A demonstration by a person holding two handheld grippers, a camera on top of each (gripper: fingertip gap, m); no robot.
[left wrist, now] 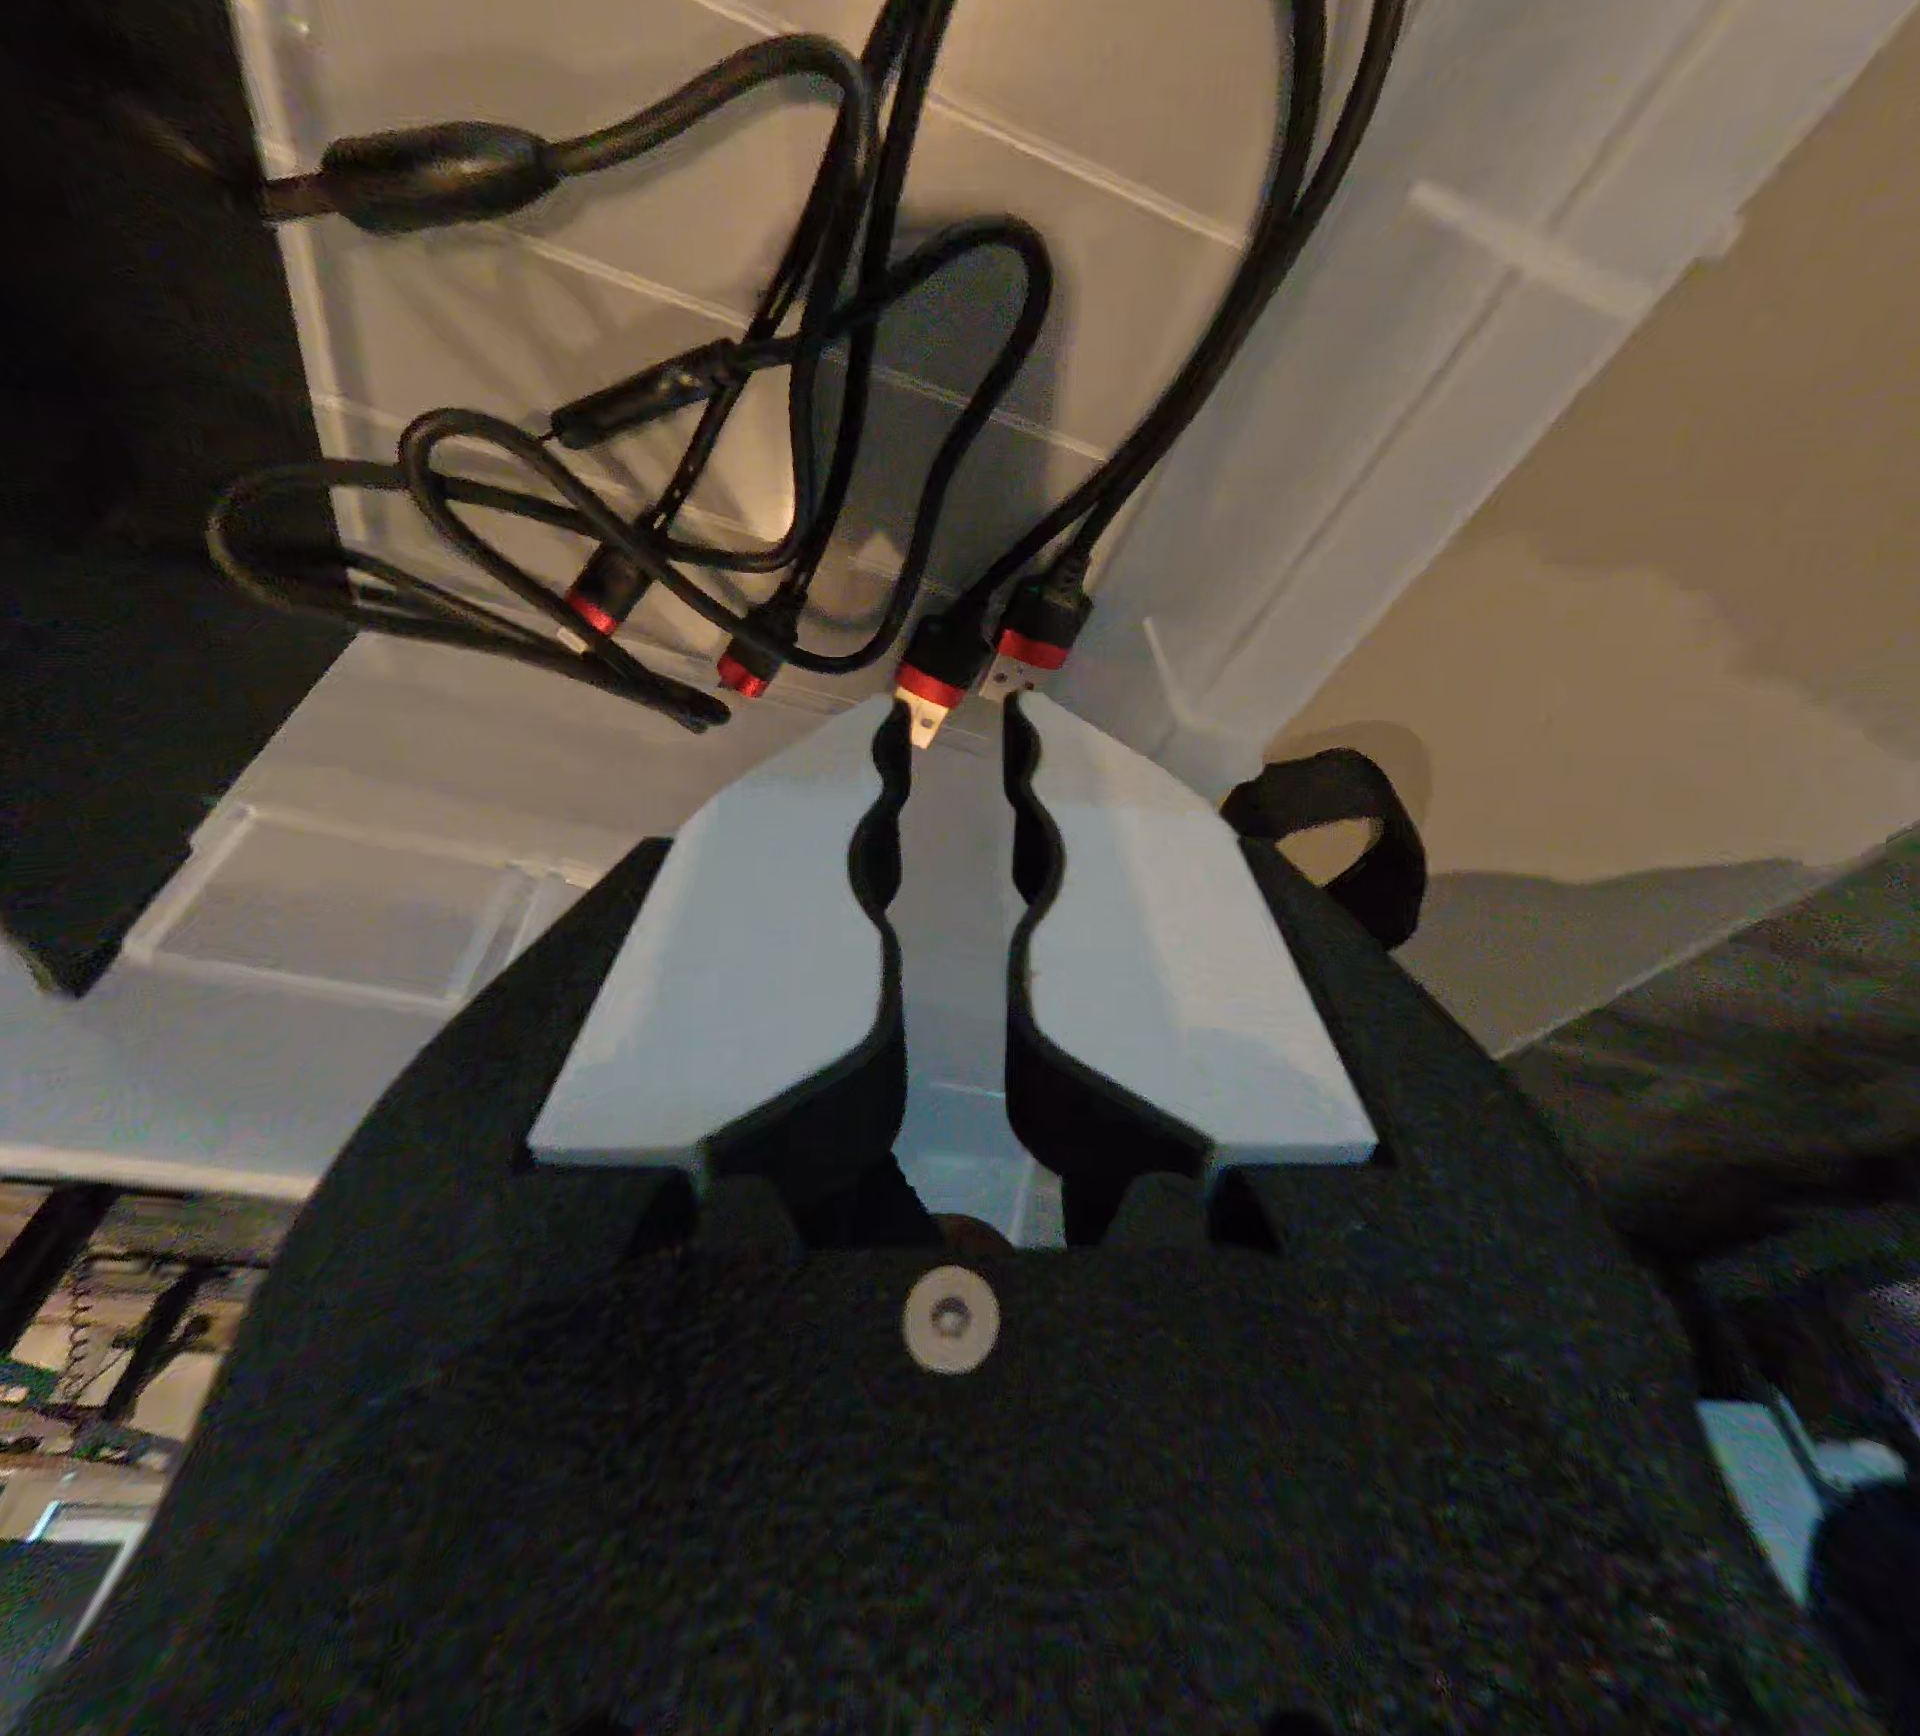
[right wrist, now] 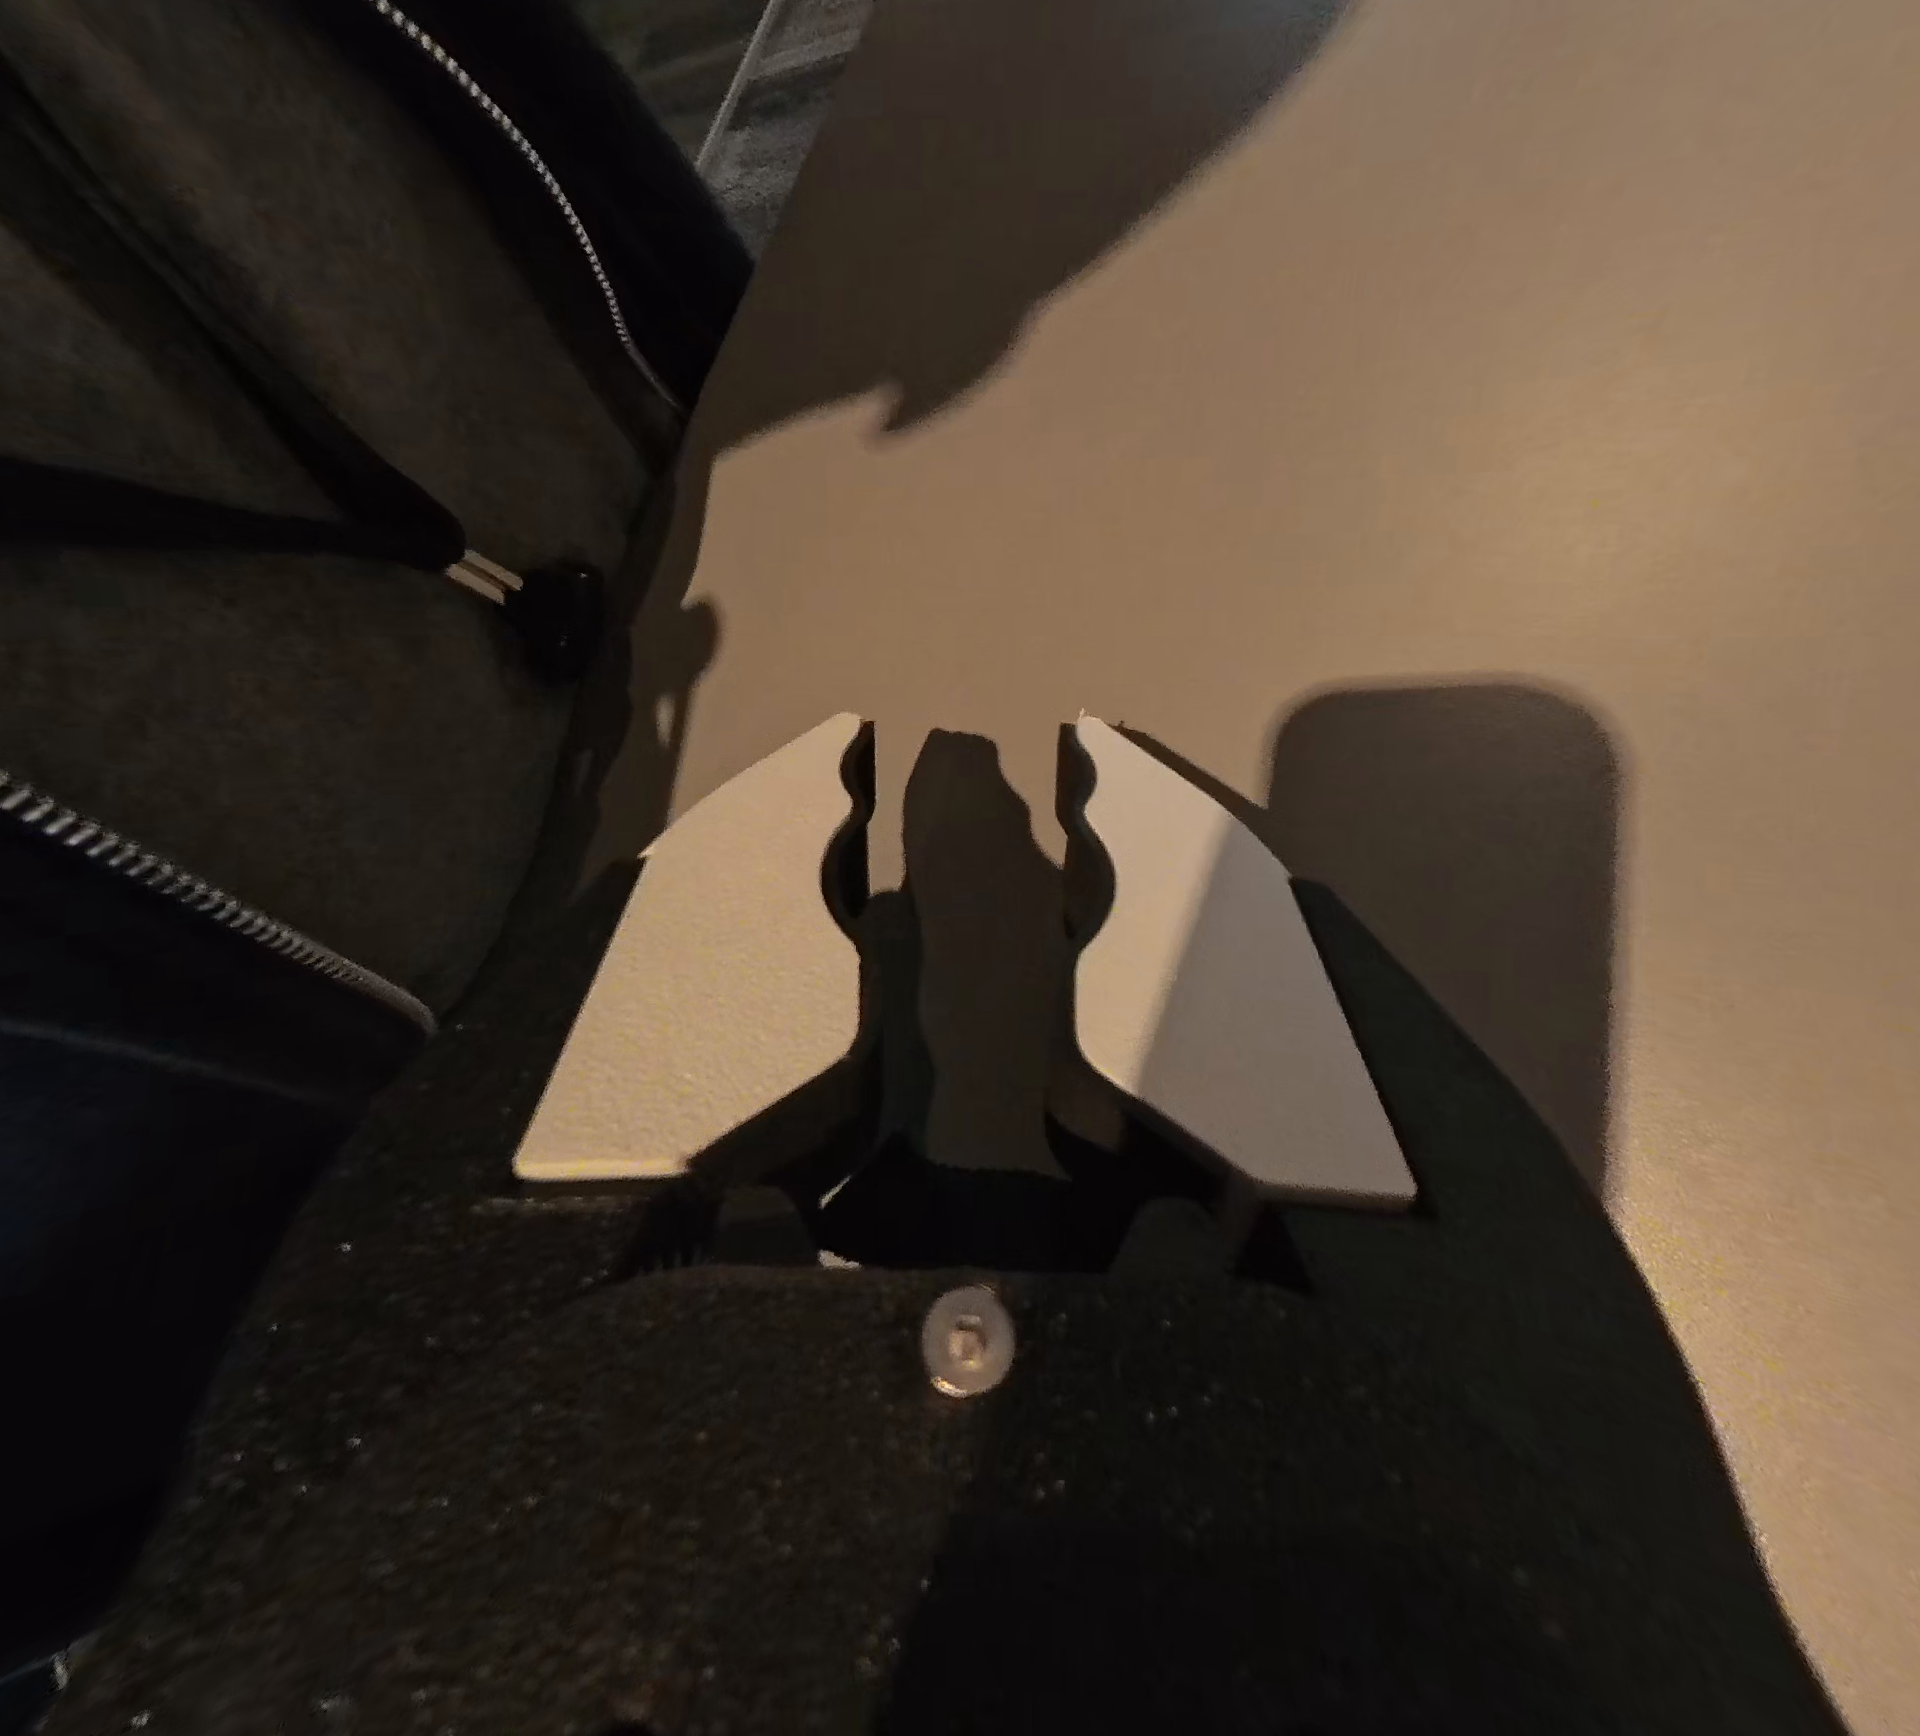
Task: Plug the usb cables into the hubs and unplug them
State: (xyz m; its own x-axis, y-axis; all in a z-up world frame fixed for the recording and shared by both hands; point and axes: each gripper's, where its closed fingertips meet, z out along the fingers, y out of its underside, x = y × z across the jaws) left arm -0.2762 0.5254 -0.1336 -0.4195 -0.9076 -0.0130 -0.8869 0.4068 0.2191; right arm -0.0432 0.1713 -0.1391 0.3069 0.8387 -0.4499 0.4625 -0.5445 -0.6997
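While we look down the left wrist view, our left gripper (left wrist: 948, 720) hangs over a tangle of black usb cables (left wrist: 914, 252) lying on a clear plastic organiser box (left wrist: 1455, 398). Its jaws stand narrowly apart, holding nothing, and the tips sit just short of two red-collared plugs (left wrist: 982, 663) that lie side by side. One metal tongue pokes right into the gap at the left fingertip! Two more red-banded connectors (left wrist: 665, 637) lie farther left among the loops, near a dark slab (left wrist: 114, 439) that may be a hub; we cannot tell. A black strap loop (left wrist: 1340, 829) sticks out beside the right finger.

To take this plug cleanly, we judge we should close on the black-and-red collar, not the bare metal, and pick one plug only, since its neighbour touches it and could come along. The looped cords may drag too, so a slow lift seems wise.

Over to the right wrist view: our right gripper (right wrist: 966, 730) hovers above a bare tan tabletop (right wrist: 1351, 336), jaws a modest way apart and empty. No cable or hub shows here, only shadows and a dark zippered garment (right wrist: 312, 336) on the left. It looks idle, well placed to steady a hub when needed.
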